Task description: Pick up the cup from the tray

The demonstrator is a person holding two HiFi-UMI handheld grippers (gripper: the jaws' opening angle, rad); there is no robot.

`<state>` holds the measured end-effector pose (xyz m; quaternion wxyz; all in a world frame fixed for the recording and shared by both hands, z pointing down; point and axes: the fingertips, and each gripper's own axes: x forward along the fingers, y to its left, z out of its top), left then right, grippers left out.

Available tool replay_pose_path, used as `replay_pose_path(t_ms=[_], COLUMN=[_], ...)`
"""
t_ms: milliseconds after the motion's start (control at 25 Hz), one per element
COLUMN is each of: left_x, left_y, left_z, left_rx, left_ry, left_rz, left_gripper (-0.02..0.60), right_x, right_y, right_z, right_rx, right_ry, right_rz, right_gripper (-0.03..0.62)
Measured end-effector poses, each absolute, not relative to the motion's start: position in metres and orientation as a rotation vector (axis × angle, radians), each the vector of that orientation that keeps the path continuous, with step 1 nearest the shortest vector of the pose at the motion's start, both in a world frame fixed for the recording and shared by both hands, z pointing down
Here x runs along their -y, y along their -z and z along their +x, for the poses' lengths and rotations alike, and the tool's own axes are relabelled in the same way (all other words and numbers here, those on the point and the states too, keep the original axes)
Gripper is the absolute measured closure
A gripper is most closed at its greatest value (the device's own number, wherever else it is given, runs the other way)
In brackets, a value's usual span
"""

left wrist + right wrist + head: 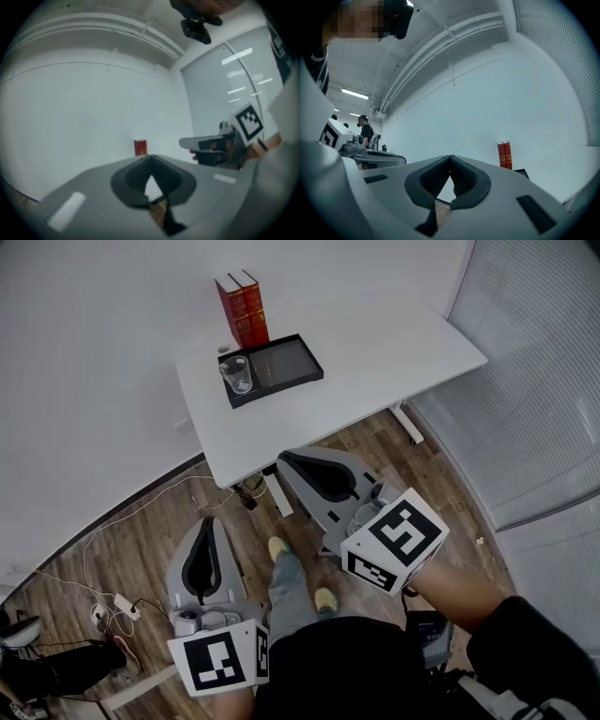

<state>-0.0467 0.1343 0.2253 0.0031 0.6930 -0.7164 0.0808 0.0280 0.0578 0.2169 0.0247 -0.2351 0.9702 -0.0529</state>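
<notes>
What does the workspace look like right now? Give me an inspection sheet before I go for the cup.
Surface: white table, mostly bare.
Job's things: clear cup upright at the left end of the black tray; untouched.
Clutter: two red books upright behind the tray.
Grippers: left tool and right tool both shut and empty, held over the floor short of the table.
Cables: white cables and a power strip on the floor at left; more cable under the table edge.
Surroundings: wooden floor, white wall, window blinds at right.
</notes>
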Motion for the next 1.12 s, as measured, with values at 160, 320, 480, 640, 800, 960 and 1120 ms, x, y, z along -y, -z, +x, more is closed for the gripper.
replay_pose_path(t_ms=[160, 320, 480, 640, 800, 960, 1120], left_x=[-0.111, -0.087, -0.067, -0.044, -0.019, 0.004, 0.026], left_y=[-0.226, -0.227, -0.233, -0.245, -0.255, -0.261, -0.263], left_z=[-0.058, -0.067, -0.076, -0.088, -0.097, -0.109, -0.125], left_rx=[2.232, 2.218, 2.205, 2.174, 2.144, 2.129, 2.128], left_ry=[-0.263, -0.265, -0.263, -0.282, -0.291, -0.290, -0.271], left_rz=[2.180, 2.184, 2.183, 2.171, 2.166, 2.167, 2.156], left_gripper=[0.581, 0.581, 0.581, 0.580, 0.580, 0.581, 0.581], right_x=[-0.035, -0.012, 0.008, 0.031, 0.054, 0.077, 0.095], right_y=[-0.218, -0.221, -0.229, -0.241, -0.254, -0.261, -0.264], right_z=[0.017, 0.009, 0.001, -0.011, -0.019, -0.030, -0.041], right_rx=[-3.003, -3.003, -3.007, -3.018, -3.030, -3.040, -3.061], right_ry=[0.171, 0.188, 0.212, 0.249, 0.298, 0.311, 0.306], right_rz=[-0.738, -0.753, -0.770, -0.785, -0.805, -0.824, -0.833], right_gripper=[0.580, 0.580, 0.580, 0.580, 0.580, 0.580, 0.580])
